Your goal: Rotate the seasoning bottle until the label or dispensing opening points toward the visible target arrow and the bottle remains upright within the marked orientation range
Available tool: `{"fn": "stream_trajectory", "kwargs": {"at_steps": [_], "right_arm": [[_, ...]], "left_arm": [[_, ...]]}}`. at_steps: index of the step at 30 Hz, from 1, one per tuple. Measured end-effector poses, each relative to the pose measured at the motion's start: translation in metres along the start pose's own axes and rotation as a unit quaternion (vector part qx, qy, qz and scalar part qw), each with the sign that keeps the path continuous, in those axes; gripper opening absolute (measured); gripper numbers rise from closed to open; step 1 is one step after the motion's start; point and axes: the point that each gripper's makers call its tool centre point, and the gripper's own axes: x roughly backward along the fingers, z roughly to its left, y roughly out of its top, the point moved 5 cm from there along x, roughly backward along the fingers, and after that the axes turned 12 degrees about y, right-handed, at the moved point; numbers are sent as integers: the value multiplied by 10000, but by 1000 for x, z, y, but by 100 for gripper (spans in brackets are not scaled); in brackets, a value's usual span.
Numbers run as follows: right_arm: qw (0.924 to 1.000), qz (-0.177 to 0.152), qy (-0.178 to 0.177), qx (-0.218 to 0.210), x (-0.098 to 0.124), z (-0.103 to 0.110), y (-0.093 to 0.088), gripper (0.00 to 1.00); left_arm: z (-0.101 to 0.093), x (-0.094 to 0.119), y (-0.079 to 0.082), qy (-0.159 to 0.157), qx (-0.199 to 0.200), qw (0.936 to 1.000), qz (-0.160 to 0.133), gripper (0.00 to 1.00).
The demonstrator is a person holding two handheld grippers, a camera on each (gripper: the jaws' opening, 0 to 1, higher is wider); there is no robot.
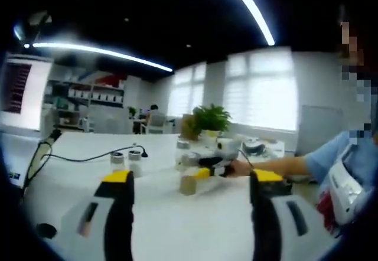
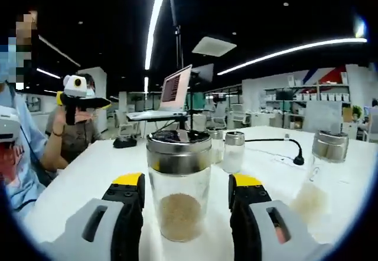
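Observation:
A glass seasoning bottle (image 2: 178, 205) with a steel lid stands upright on the white table (image 2: 88, 172), brownish powder in its bottom. My right gripper (image 2: 186, 185) is open with the bottle between its jaws; the left jaw is close to the glass and a gap shows at the right jaw. In the left gripper view the same bottle (image 1: 188, 178) stands mid-table with the right gripper (image 1: 208, 171) around it. My left gripper (image 1: 192, 181) is open and empty, held above the table well short of the bottle. It also appears raised in a hand as the left gripper (image 2: 82, 101).
Two small shakers (image 1: 126, 160) stand left of the bottle beside a black cable (image 1: 77, 157). More shakers (image 2: 230, 149) and a larger jar (image 2: 328, 152) stand behind and to the right. A laptop (image 2: 176, 88), a black mouse (image 2: 125, 142) and a plant (image 1: 211, 119) are farther off. A person's blue sleeve (image 1: 328, 155) is at the right.

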Motion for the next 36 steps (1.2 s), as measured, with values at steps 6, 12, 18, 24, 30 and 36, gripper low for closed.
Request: {"fn": "stream_trajectory", "kwargs": {"at_steps": [6,12,18,24,30,36], "right_arm": [[9929,300,1124,-254,-7,9,-12,63],[9886,118,1484,-241,-9,5,-15,63],[9850,-112,1710,-187,-13,7,-16,49],[9868,157,1589,-269,-9,5,-28,41],[9896,215,1425,26,-8,7,-34,40],[9905,311,1341,11,-10,5,-33,40]], "left_arm": [[-3,-1,-1,-83,7,10000,20,86],[-5,-2,7,-198,-81,9993,-312,90],[-24,7,17,-420,-599,9964,-419,100],[-23,1,13,-194,-798,9961,-311,100],[-20,0,13,-202,-645,9972,-316,100],[-19,-1,11,-187,-635,9974,-296,100]]}}
